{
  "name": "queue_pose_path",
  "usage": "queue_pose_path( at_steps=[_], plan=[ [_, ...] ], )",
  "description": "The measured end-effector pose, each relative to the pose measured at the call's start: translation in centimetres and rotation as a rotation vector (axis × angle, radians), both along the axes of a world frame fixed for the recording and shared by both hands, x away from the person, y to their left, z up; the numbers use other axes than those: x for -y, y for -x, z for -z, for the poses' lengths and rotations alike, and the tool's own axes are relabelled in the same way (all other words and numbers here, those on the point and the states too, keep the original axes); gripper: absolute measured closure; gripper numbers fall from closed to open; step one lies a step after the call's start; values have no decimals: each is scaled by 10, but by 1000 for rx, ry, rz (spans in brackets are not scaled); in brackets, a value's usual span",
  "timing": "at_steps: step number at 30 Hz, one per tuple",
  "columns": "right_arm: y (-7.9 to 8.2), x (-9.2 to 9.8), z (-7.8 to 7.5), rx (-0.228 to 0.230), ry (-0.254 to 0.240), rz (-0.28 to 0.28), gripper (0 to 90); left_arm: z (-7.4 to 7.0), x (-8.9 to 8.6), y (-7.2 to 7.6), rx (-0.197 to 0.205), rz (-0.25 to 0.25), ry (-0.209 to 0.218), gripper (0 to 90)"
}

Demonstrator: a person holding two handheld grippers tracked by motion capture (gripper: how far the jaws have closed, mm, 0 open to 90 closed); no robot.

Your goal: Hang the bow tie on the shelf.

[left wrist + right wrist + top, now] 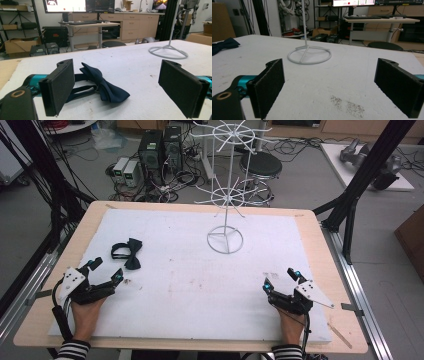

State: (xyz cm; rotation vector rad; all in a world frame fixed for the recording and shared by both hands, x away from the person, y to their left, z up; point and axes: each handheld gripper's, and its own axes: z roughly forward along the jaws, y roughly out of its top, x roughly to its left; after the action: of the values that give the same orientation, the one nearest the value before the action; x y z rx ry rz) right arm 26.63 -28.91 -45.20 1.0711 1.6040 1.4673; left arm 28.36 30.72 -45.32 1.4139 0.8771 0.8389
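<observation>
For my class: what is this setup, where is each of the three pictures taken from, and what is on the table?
A person sits at a table covered with a white sheet, with a hand-held two-jaw tool in each hand: the left gripper and the right gripper. The high view looks down from above; each gripper view looks out along its own black jaws. A dark bow tie lies just ahead of the left gripper, and a white wire stand stands farther back. Both grippers are open and hold nothing.

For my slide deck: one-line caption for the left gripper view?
Open left gripper faces a dark navy fabric bow tie lying on the white foam-covered table, white wire stand base beyond.
</observation>
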Motion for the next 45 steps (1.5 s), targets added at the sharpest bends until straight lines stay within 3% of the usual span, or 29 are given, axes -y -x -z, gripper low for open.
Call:
queue_pose_path(
  at_steps=[21,33,43,45],
  plan=[
    [0,0,0,0,0,12,85,-1,2,-1,-12,-7,-13,140],
    [-1,-1,0,2,11,15,85,-12,-7,-16,-66,-36,-18,141],
    [-1,-1,0,0,12,13,85,-29,-15,-43,-167,-42,-48,142],
    [0,-1,0,-5,9,12,85,-34,-19,-53,-201,-57,-80,143]
  ],
)
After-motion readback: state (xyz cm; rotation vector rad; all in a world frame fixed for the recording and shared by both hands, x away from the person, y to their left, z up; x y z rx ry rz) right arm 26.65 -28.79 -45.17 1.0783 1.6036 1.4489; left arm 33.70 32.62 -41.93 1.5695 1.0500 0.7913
